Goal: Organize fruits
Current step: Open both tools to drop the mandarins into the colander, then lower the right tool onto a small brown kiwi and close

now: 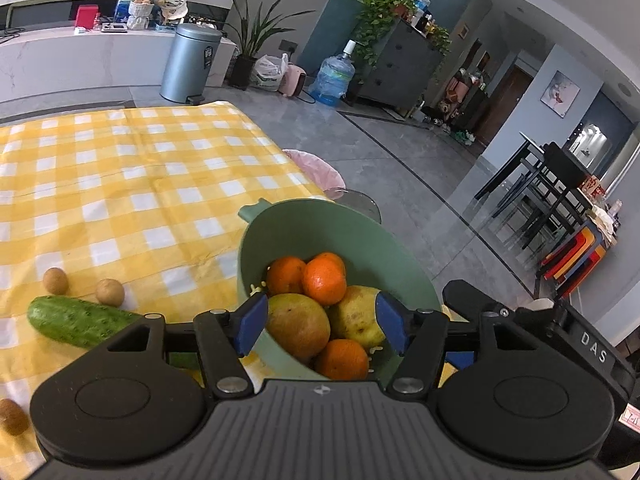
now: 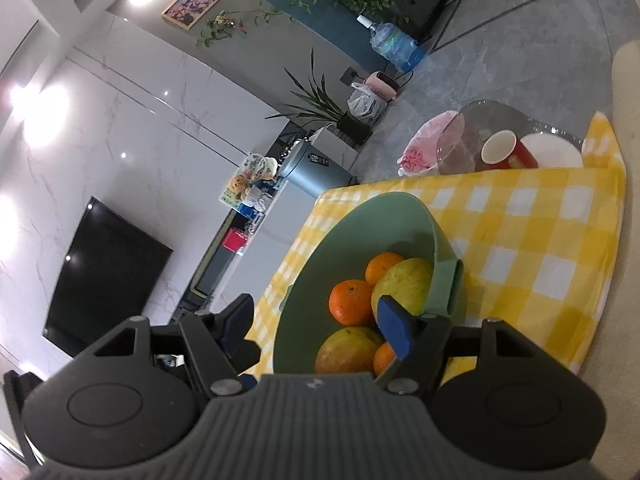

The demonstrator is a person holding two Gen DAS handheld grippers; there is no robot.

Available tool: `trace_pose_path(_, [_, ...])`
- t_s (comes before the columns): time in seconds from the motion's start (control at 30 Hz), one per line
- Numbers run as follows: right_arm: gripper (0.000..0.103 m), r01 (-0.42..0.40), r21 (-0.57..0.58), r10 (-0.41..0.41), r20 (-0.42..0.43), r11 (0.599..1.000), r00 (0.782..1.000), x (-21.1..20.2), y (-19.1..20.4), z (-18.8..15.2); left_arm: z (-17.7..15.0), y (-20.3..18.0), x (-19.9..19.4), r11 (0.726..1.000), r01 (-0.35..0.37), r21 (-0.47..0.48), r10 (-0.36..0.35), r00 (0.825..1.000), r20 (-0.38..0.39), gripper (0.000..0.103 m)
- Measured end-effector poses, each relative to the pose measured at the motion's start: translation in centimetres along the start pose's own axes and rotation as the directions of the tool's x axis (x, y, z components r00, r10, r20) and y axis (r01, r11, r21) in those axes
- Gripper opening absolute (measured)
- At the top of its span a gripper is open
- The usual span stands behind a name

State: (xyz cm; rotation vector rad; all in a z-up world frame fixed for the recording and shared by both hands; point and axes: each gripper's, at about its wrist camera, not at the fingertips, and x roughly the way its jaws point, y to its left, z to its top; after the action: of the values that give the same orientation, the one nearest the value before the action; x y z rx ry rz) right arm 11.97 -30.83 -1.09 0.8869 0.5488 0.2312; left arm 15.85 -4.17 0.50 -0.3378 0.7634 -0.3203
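A green bowl (image 1: 304, 236) sits on the yellow checked tablecloth (image 1: 120, 184) and holds three oranges (image 1: 324, 284), a brownish-green fruit (image 1: 298, 326) and a yellow fruit (image 1: 354, 316). My left gripper (image 1: 320, 322) is open, its blue pads either side of the near fruits, one outside the bowl wall. In the right wrist view the bowl (image 2: 360, 232) shows the same fruits (image 2: 404, 284). My right gripper (image 2: 316, 326) is open over the bowl's near rim, its right pad inside the bowl.
A cucumber (image 1: 76, 320) and three small brown round fruits (image 1: 110, 292) lie left of the bowl. A red cup (image 2: 500, 148), white plate (image 2: 552, 152) and glass bowl (image 2: 476, 132) sit at the table's far end. The table edge runs just beyond the bowl.
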Motion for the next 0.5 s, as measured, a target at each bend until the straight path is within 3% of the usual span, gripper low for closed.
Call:
trace_pose_path(0.2, [0.07, 0.064, -0.127, -0.061, 0.026, 0.99, 0.998, -0.4, 3.0, -0.6, -0.1, 0.5, -1.7, 1.0, -0.006, 0.0, 0.006, 1.0, 0.009, 0.073])
trace_pose_path(0.5, [0.071, 0.048, -0.214, -0.05, -0.004, 0.976, 0.999, -0.4, 6.4, -2.3, -0.3, 1.2, -5.4, 0.999, -0.034, 0.003, 0.034, 0.999, 0.033, 0.073])
